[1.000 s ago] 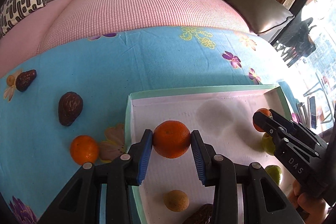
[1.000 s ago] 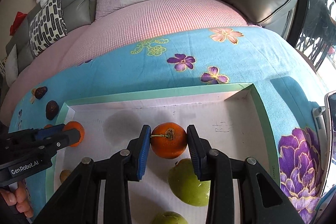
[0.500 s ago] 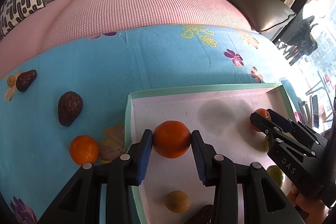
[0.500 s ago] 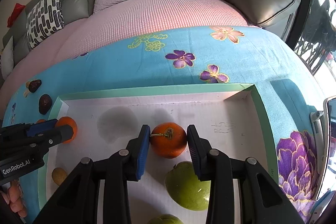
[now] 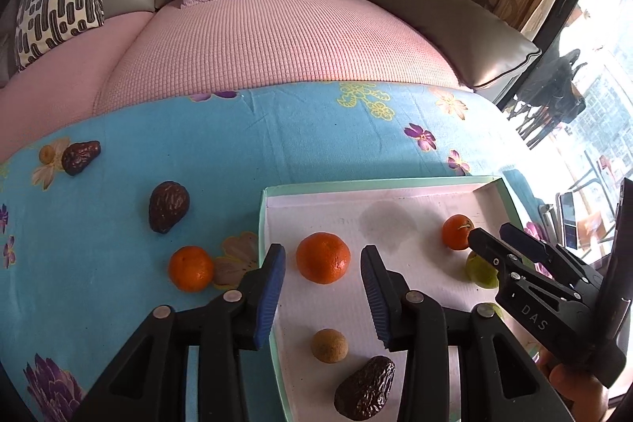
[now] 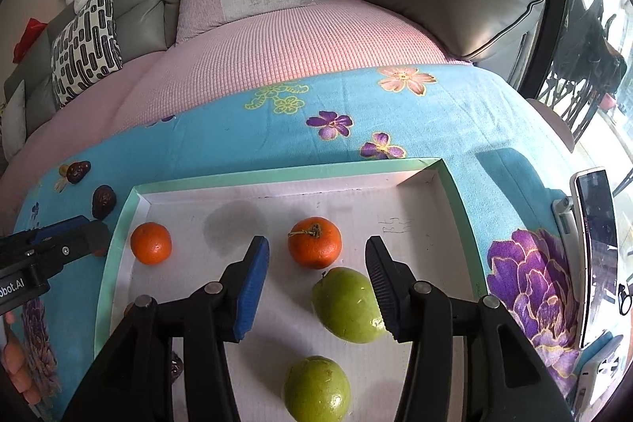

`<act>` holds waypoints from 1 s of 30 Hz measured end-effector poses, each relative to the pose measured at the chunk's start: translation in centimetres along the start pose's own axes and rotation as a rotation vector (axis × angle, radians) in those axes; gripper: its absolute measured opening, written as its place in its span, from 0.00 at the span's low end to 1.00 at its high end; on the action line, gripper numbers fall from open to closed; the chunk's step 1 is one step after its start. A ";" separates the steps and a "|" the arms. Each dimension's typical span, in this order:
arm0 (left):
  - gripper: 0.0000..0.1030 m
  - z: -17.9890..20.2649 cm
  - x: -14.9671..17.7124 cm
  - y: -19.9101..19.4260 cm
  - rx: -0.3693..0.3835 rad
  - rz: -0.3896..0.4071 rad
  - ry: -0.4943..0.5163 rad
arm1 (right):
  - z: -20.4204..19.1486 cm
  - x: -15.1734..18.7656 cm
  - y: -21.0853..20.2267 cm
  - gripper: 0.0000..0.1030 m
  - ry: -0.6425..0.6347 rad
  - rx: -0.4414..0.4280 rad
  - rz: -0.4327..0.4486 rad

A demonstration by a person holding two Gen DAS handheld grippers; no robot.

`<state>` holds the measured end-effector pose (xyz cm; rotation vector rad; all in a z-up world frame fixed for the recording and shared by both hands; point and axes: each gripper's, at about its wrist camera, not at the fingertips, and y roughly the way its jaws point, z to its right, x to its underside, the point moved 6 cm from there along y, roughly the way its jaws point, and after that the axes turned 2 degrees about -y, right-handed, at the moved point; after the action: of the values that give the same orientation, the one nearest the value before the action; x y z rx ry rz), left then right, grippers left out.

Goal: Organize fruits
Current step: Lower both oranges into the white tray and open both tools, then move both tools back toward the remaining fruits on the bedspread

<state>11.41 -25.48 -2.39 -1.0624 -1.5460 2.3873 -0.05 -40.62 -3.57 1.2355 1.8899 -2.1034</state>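
On the blue flowered cloth (image 5: 130,129), well left of the tray, lie a small dark date (image 5: 80,157) at about ten o'clock of the left wrist view, a larger wrinkled dark fruit (image 5: 169,206) nearer in, and a loose orange (image 5: 191,268) at about eight o'clock, just beside the tray's left rim.

The left gripper (image 5: 322,281) stands wide open, holding nothing; one blue pad (image 5: 270,289) hangs over the tray's left wall, the other over the white floor. Between them, at twelve o'clock of the gap, an orange in the tray (image 5: 323,257) rests free, clear of both pads. Toward six o'clock sit a small tan round fruit (image 5: 329,345) and a dark wrinkled date (image 5: 366,388).

The shallow green-rimmed tray (image 6: 285,173) has bare white floor along its far wall and right corner.

The right gripper (image 6: 316,273) is likewise spread wide and empty. A stemmed orange (image 6: 315,242) lies at twelve o'clock ahead of its gap, untouched. The nearer green fruit (image 6: 348,303) sits just behind it at five o'clock, against or just under the right finger; contact cannot be told. A second green fruit (image 6: 317,388) lies at six o'clock. To the right, past the tray wall, open cloth runs to a phone on a stand (image 6: 593,256) at three o'clock.
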 end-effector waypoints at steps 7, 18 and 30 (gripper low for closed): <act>0.42 -3.6 2.6 -2.4 -0.063 0.076 -0.066 | -1.2 1.7 -2.2 0.50 0.011 -0.015 0.021; 0.42 -7.9 5.8 -2.9 -0.138 0.087 -0.120 | -2.9 3.7 -2.4 0.50 0.015 -0.040 0.009; 0.42 -8.8 6.8 -2.0 -0.141 0.074 -0.139 | -3.5 3.8 -2.2 0.50 -0.003 -0.038 0.004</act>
<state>11.04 -14.85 -6.18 -1.0145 -1.7753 2.4808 -2.01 -35.34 -3.78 1.2267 1.9157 -2.0558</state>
